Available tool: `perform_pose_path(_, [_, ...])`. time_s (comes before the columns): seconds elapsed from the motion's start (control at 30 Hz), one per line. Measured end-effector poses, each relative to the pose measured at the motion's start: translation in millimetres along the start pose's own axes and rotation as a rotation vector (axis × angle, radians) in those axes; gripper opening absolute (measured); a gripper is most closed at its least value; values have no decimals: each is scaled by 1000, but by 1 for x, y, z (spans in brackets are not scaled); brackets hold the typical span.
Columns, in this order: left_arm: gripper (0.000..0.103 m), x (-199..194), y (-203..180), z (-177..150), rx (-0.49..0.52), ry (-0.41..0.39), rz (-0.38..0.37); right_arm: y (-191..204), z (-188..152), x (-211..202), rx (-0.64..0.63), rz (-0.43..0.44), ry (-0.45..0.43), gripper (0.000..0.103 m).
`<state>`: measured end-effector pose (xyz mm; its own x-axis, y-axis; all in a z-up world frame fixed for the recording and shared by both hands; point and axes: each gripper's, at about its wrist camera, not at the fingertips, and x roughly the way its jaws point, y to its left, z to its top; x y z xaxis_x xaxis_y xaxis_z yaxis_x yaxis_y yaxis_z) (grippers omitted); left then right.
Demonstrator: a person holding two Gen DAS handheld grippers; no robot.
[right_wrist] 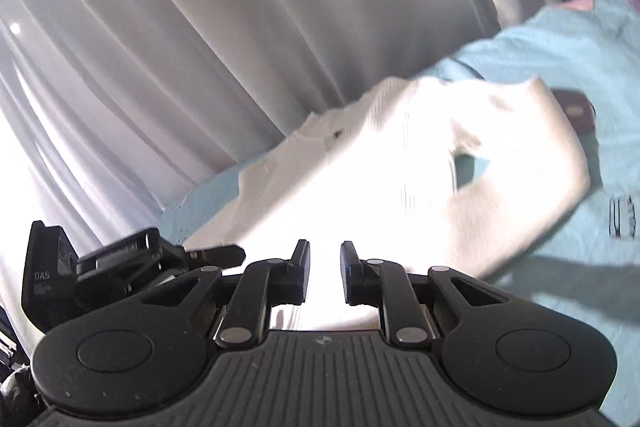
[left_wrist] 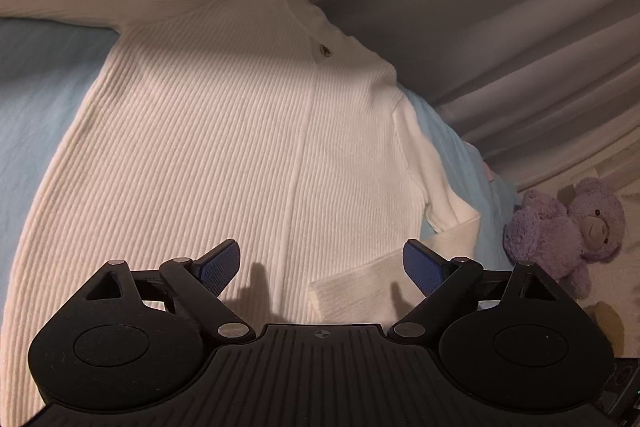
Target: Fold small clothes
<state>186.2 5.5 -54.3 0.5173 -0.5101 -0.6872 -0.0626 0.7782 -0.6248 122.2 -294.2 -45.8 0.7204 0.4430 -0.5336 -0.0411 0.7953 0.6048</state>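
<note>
Left gripper (left_wrist: 322, 261): matte black ribbed body, two round side discs, silver pivot screws, blue dimpled pads (left_wrist: 423, 267). Right gripper (right_wrist: 325, 269): same black build, silver screws, dark blue pads (right_wrist: 349, 263), small crosshair mark on ribbed deck.

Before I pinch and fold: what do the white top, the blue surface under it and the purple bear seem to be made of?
White top: ribbed knit, probably cotton or a blend; fine parallel ridges, matte, one small dark button near the neck.
Blue surface: woven cloth, likely a bedsheet; matte, lightly creased.
Purple bear: plush pile, fuzzy and clumped.
</note>
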Motion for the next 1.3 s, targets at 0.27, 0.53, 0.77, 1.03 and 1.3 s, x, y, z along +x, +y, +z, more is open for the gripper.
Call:
perform_pose_path(0.27, [61, 36, -4, -13, -5, 153, -93, -29, -27, -22, 118, -104, 21, 16])
perform_pose_path(0.53, [34, 59, -5, -21, -28, 184, -40, -33, -30, -27, 163, -121, 15, 19])
perform_pose_path(0.77, [8, 58, -11, -7, 16, 158, -31, -36, -32, -24, 163, -146, 57, 19])
perform_pose_path(1.03, [8, -6, -21, 76, 205, -177, 70, -45, -27, -22, 158, -181, 56, 20])
perform_pose_path(1.3, [26, 18, 36, 108, 149, -131, 146, -43, -18, -12, 146, -205, 75, 22])
